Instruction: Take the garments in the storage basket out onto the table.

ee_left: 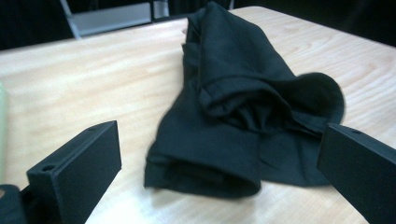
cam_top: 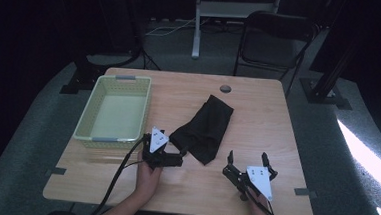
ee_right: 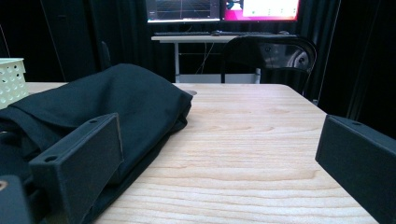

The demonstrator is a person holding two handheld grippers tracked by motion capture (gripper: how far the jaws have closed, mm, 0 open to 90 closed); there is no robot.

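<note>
The left gripper (cam_top: 179, 160) lies low over the counter (cam_top: 258, 116), at the near corner of the black cloth (cam_top: 203, 128), with a hand (cam_top: 147, 177) holding it from behind. In the left gripper view its jaws stand wide apart, one on either side of the cloth's (ee_left: 233, 116) near end, and nothing is clamped between them; whether either jaw touches the fabric cannot be told.

The right gripper (cam_top: 248, 158) sits toward the near right part of the counter, close beside the cloth but apart from it. Its jaws are spread wide and hold nothing. In the right gripper view the cloth (ee_right: 126, 100) lies behind the jaw at the left of that view, and bare wood of the counter (ee_right: 247, 154) fills the gap between the jaws.

The black cloth lies bunched and folded near the middle of the counter, running at a slant from the far centre down toward the left gripper. Its near end is rolled and creased.

A pale basket (cam_top: 90, 116) stands on the left part of the counter, near the cloth but apart from it. A dark folding chair (cam_top: 273, 40) stands beyond the far edge.
</note>
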